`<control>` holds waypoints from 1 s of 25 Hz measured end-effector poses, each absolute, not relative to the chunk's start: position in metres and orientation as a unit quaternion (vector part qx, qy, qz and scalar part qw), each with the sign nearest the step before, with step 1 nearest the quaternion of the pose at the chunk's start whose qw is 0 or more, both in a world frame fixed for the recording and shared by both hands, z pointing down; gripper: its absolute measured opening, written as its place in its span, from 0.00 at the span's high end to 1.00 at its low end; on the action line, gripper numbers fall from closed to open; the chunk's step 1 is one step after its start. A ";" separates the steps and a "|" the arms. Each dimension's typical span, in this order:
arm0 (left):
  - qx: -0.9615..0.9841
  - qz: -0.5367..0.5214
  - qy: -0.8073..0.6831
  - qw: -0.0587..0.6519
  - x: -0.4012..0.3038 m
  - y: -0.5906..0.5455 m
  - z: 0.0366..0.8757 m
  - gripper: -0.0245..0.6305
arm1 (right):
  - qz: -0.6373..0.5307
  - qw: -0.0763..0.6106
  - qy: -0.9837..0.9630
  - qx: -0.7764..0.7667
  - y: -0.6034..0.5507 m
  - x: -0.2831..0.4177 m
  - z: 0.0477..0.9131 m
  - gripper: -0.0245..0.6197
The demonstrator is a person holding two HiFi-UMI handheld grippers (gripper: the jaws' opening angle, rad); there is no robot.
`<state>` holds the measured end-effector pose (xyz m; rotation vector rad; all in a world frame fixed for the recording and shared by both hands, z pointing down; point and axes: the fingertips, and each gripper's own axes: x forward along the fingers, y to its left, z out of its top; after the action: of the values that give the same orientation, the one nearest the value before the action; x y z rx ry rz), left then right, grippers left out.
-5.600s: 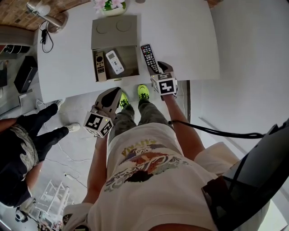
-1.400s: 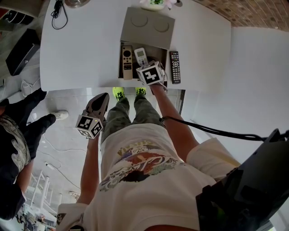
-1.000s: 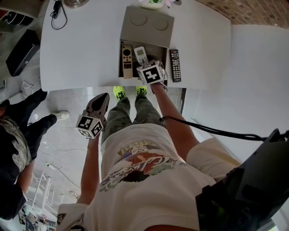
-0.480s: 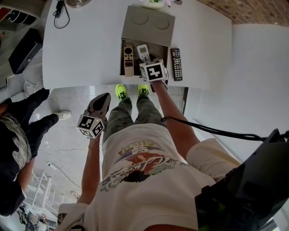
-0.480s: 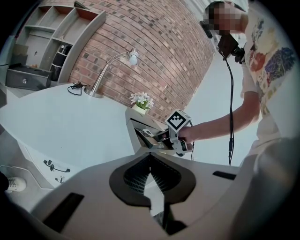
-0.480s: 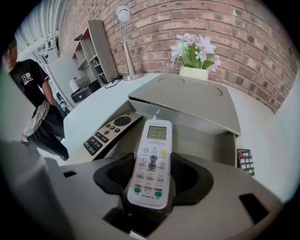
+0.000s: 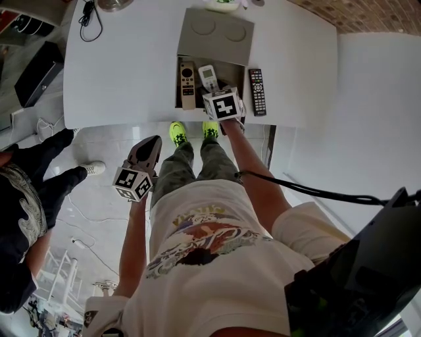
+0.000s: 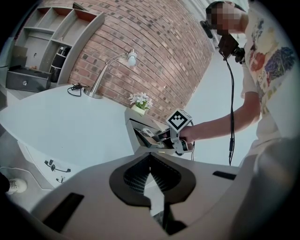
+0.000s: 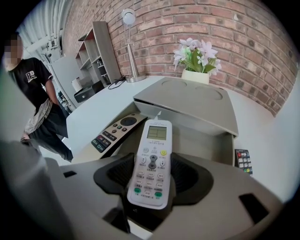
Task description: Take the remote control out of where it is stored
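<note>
A white remote [image 9: 151, 164] with a small screen lies lengthwise between the pads of my right gripper [image 9: 151, 177], which is shut on its lower half. In the head view this right gripper [image 7: 214, 91] reaches into the open drawer [image 7: 233, 71] of a grey box on the white table, with the white remote [image 7: 208, 75] under it. A beige remote [image 7: 187, 84] lies at the drawer's left side. A black remote [image 7: 256, 92] rests on the table right of the box. My left gripper [image 7: 151, 141] hangs shut below the table edge, holding nothing.
A flower pot [image 9: 196, 58] stands behind the box's grey lid [image 9: 187, 105], and a desk lamp [image 9: 127, 18] further left. A person in dark clothes [image 7: 26, 204] stands at the left. A cable [image 7: 89, 16] lies on the table [image 7: 118, 72] at its far left.
My right gripper has gone from beside the black remote into the drawer and its jaws have come in on the white remote. The left gripper has stayed low off the table.
</note>
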<state>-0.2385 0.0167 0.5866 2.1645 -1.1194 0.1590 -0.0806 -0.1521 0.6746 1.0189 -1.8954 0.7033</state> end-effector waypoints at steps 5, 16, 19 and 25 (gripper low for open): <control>0.836 0.063 -0.429 0.336 -0.238 0.015 0.583 0.95 | 0.282 0.417 -0.760 0.411 -0.153 -0.078 0.665 0.57; 0.844 0.059 -0.429 0.315 -0.233 0.007 0.567 0.95 | 0.280 0.410 -0.768 0.406 -0.145 -0.077 0.648 0.57; 0.845 0.057 -0.431 0.311 -0.233 0.006 0.564 0.95 | 0.280 0.406 -0.769 0.406 -0.142 -0.077 0.643 0.57; 0.840 0.045 -0.445 0.307 -0.236 0.001 0.557 0.95 | 0.276 0.404 -0.773 0.405 -0.139 -0.073 0.634 0.57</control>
<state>-0.2361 0.0007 0.5567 2.2217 -1.1777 0.1193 -0.0735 -0.1395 0.6340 1.0223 -1.9512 0.6974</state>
